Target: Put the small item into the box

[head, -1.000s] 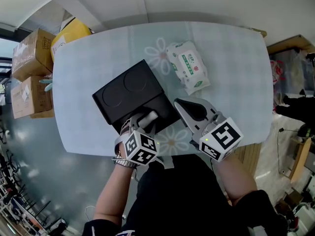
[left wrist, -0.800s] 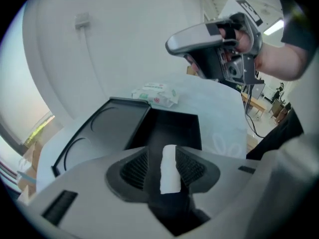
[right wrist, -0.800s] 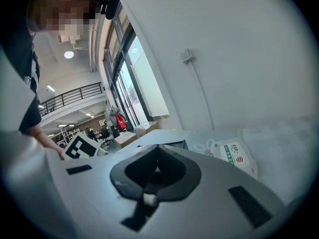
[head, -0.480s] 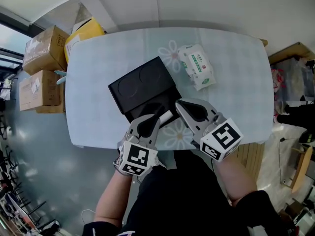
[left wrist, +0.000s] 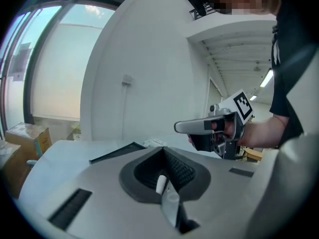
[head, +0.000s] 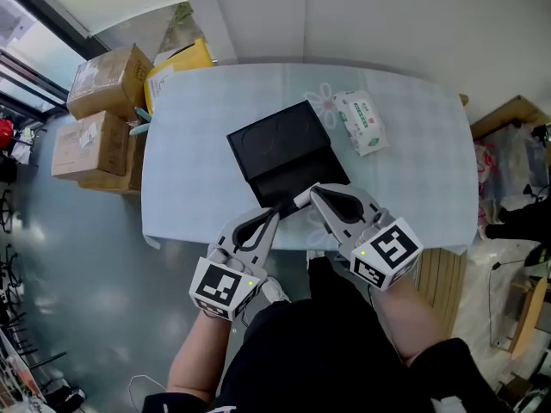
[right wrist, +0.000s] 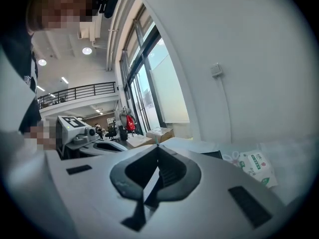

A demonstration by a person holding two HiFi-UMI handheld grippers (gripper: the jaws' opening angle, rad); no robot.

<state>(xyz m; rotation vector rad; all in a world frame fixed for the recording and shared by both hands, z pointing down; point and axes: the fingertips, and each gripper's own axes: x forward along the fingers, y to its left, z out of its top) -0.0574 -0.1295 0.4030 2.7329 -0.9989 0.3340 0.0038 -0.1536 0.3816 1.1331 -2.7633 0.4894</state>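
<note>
- seemingly almost done: the small white item [head: 301, 200] lies at the near edge of the open black box [head: 277, 141] on the table [head: 189, 175], just beyond the left gripper [head: 275, 214].
- left gripper's jaws are pressed together on nothing; right gripper [head: 313, 193] is likewise closed and empty.
- unclear: whether the item sits inside the tray or on its rim.

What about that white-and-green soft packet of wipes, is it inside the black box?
No, the white-and-green packet of wipes lies on the pale table beside the black box, not in it.
</note>
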